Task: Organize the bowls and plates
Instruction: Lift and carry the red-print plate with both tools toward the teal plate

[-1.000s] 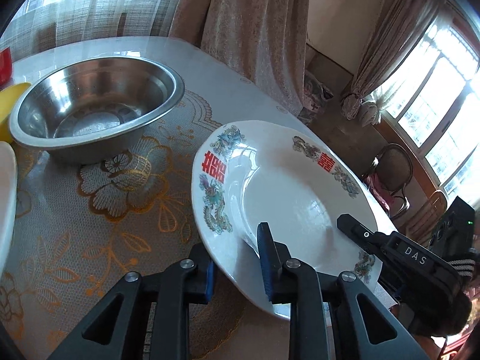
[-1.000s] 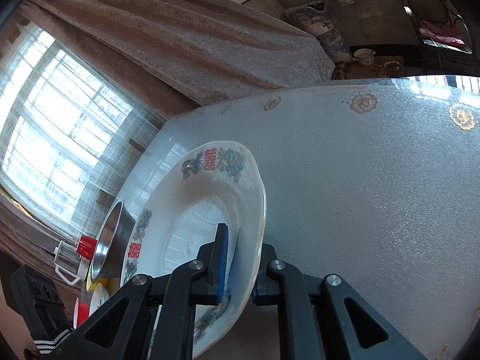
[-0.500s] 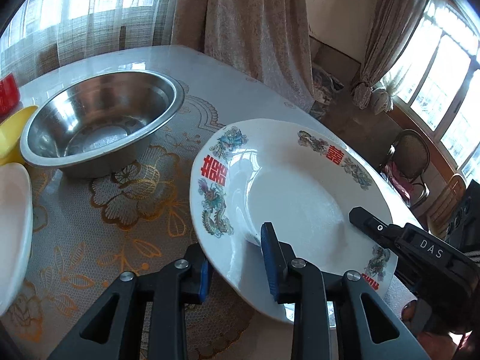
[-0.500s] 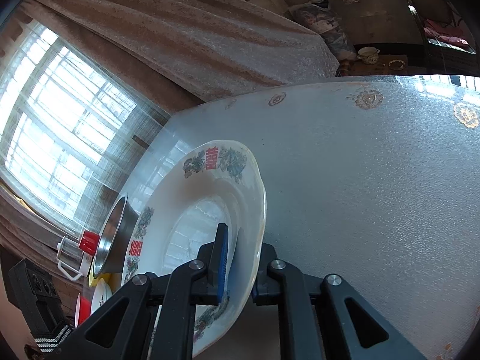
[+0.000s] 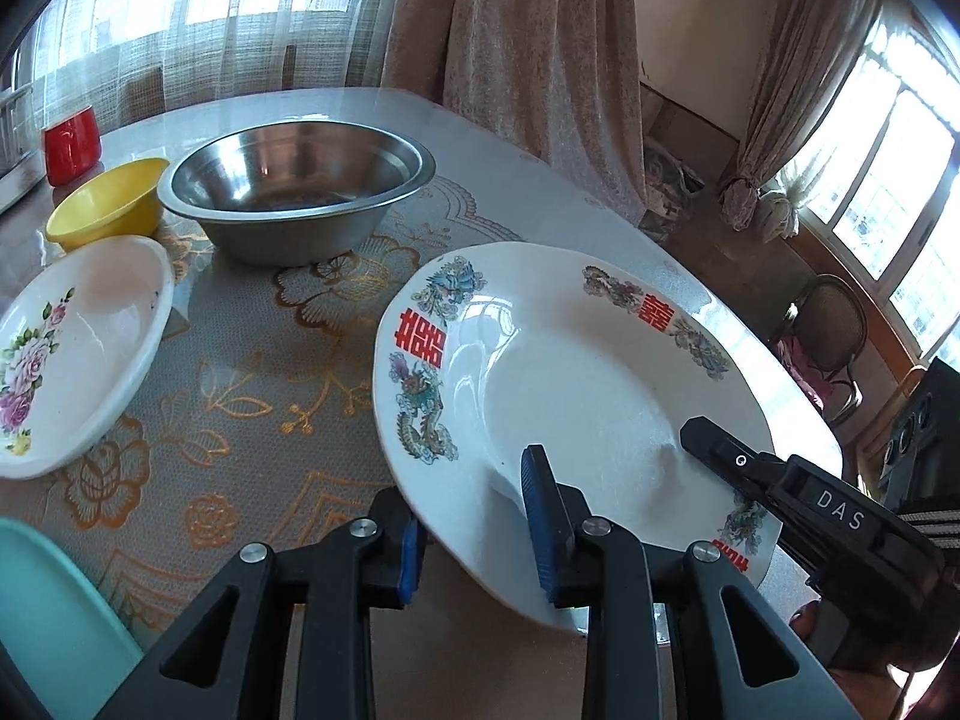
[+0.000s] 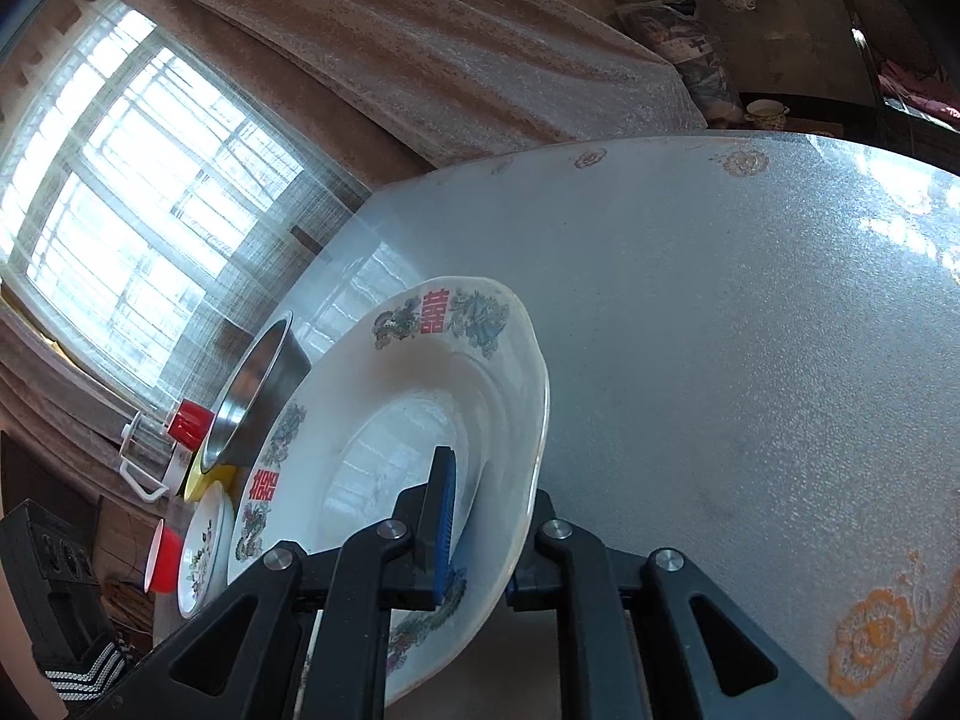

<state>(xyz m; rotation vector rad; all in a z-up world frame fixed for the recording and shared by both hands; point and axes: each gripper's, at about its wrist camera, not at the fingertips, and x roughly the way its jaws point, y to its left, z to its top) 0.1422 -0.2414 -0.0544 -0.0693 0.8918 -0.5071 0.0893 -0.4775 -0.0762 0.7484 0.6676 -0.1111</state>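
White porcelain plate [image 5: 576, 372] with dragon-and-phoenix motifs and red double-happiness characters on its rim sits tilted above the table, gripped from two sides. Left gripper [image 5: 474, 531]: blue pads straddle the near rim, one under, one on the upper face; the gap between them is wider than the rim, so whether both pads press cannot be told. Right gripper [image 6: 477, 531]: clenched on the opposite rim, blue pad on the inner face, other finger behind the plate; in the left wrist view its black body reads "DAS". A hand [image 5: 864, 648] shows partly under that body, next to a striped cuff. Lace-patterned tablecloth with gold flowers [image 5: 252, 372] covers the table. Behind the plate, a stainless steel bowl [image 5: 300, 192]; to its left a yellow plastic bowl [image 5: 105, 201] and a red cup [image 5: 71, 145]. White dish with pink flower print [image 5: 78, 348] lies well left of the plate; a teal tray edge [image 5: 54, 618] shows at bottom left.
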